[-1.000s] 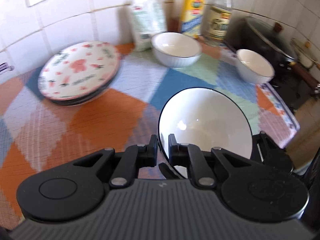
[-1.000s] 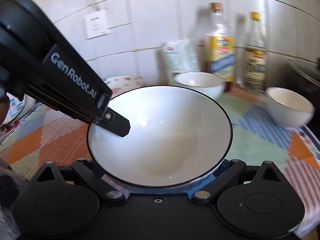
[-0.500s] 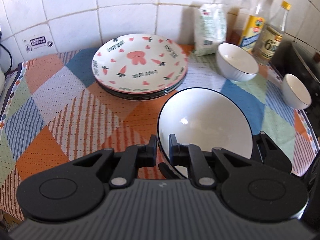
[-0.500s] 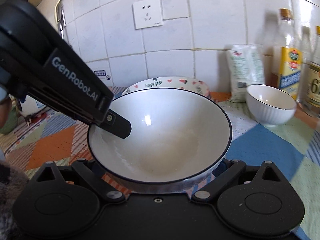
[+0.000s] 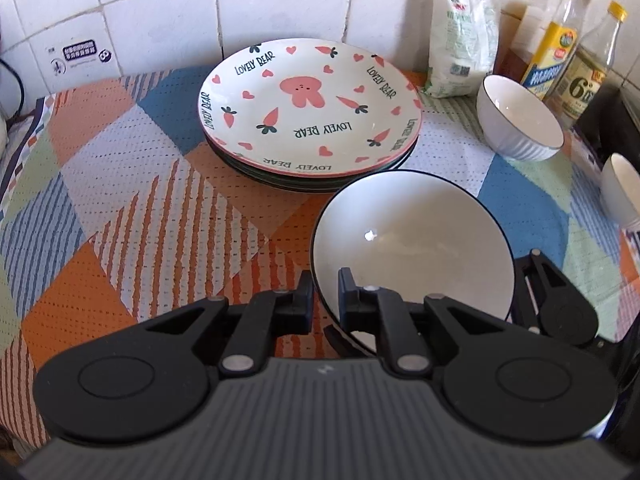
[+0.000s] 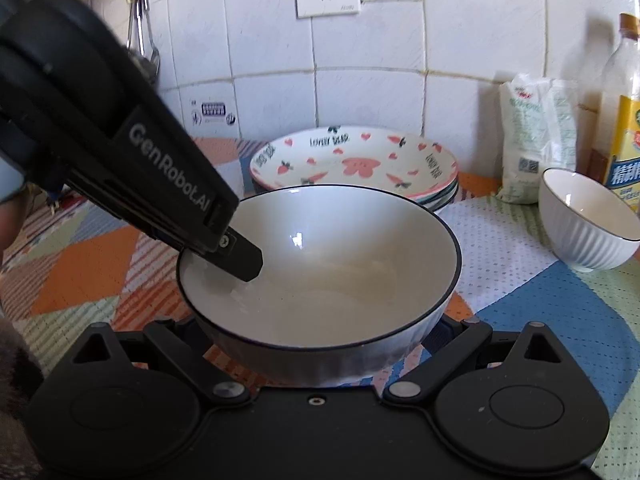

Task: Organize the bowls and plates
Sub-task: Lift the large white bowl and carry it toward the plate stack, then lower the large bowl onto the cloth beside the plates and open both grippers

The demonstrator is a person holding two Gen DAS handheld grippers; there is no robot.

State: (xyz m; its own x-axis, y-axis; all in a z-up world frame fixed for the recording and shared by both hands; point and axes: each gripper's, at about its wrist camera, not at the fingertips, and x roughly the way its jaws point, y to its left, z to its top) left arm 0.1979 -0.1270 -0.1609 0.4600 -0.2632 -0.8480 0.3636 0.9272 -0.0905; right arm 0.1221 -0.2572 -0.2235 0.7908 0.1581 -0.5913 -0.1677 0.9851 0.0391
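- Nearest me, my left gripper [image 5: 325,300] has its jaws pinched on the near rim of the large bowl [image 5: 412,240], one finger inside the bowl and one outside.
- My right gripper [image 6: 320,332] cradles the same bowl from the other side — its jaws spread wide around the bowl's lower wall; whether the pads press on it I cannot tell, they are hidden under the bowl.
- The bowl hangs above the bench [image 5: 120,220], just in front of the plate stack [image 5: 308,108].
- Done, as I judge it: the plates are already piled, the bear-and-carrot one on top.
- Left: this bowl has no resting place yet, and two small bowls stand apart — the ribbed bowl [image 5: 520,120] by the bottles, another bowl [image 5: 620,188] at the right edge.
- Against a second ago: the plate stack sat far left and now lies dead ahead and closer; the small bowls have slid to the right; my grip on the rim is unchanged.
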